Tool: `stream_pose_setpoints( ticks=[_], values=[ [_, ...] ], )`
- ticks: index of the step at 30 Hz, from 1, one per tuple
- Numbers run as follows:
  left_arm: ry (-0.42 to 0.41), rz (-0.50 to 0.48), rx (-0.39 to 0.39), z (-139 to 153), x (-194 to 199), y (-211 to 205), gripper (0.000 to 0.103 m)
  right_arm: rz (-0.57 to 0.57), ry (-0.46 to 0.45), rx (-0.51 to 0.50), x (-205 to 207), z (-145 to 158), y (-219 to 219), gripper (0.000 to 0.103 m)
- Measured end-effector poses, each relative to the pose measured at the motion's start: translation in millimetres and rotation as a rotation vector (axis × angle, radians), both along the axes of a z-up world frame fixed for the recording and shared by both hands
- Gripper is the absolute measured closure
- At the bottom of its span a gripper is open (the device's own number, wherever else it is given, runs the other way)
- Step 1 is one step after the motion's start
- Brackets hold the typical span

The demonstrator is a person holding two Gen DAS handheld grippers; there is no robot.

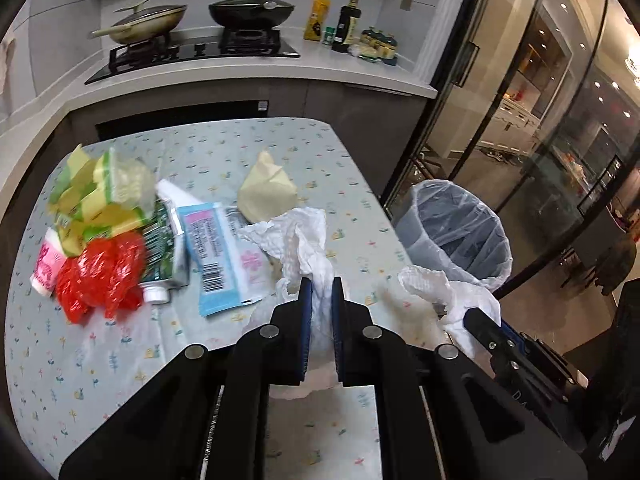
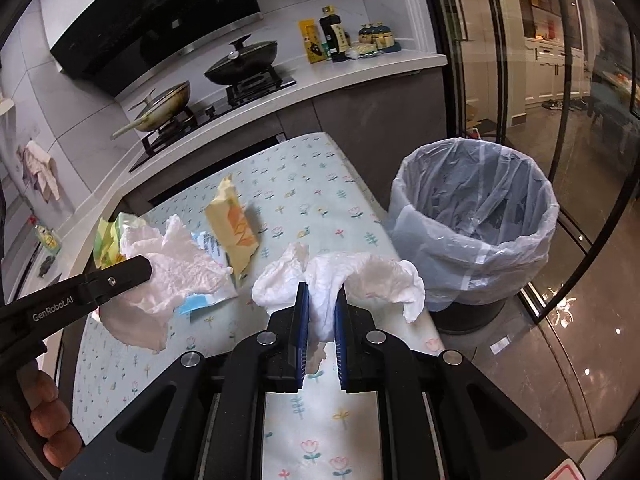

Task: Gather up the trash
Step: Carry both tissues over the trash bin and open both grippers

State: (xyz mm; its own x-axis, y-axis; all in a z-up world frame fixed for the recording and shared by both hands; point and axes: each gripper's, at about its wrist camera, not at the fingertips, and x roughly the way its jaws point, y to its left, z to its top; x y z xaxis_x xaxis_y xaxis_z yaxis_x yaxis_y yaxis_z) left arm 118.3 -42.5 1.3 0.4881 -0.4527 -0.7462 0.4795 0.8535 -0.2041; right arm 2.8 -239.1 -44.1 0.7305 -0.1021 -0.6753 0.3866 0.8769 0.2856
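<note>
My left gripper (image 1: 321,283) is shut on a crumpled white tissue (image 1: 298,240) and holds it above the table; it also shows in the right wrist view (image 2: 144,270) with its tissue (image 2: 168,268). My right gripper (image 2: 322,292) is shut on a second white tissue (image 2: 360,276) near the table's right edge; it shows in the left wrist view (image 1: 476,320) with that tissue (image 1: 444,296). A grey bin lined with a clear bag (image 2: 476,220) stands on the floor right of the table (image 1: 456,224).
On the floral tablecloth (image 1: 256,140) lie a yellow wrapper (image 1: 266,190), a blue packet (image 1: 218,256), a red plastic bag (image 1: 100,276), a green carton (image 1: 162,246), yellow-green wrappers (image 1: 100,192) and a pink packet (image 1: 46,266). Behind is a counter with stove and pans (image 1: 200,46). Glass doors (image 1: 520,100) stand right.
</note>
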Motion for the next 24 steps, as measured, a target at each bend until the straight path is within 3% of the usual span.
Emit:
stream_pose_setpoints(
  ticks=[11, 24],
  values=[
    [-0.018, -0.194, 0.012, -2, -1, -129, 0.093, -0.193, -0.031, -0.016, -12, 8, -104, 0.092],
    [-0.011, -0.336, 0.079, -37, 14, -247, 0.092, -0.303, -0.008, 0.047, 18, -21, -190, 0.092]
  ],
)
